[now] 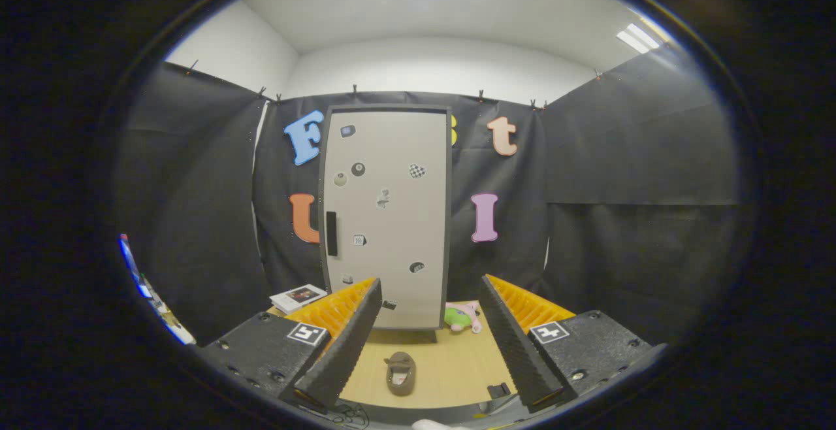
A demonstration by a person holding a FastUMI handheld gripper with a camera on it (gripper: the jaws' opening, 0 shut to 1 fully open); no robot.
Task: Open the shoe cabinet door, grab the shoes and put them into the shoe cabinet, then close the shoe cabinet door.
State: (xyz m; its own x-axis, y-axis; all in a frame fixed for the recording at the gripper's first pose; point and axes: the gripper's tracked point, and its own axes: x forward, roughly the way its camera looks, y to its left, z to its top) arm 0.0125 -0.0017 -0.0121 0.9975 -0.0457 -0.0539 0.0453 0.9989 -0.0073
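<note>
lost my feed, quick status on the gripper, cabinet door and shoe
Gripper open, holding nothing. Cabinet door shut, handle on its left edge. Shoe on table between the fingers. Plush toy beside cabinet base, off the path.

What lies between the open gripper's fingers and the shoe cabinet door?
In the gripper view, one small brown shoe lies on the bare wooden tabletop between the gripper fingers; beyond it stands the tall grey shoe cabinet, door closed.
</note>
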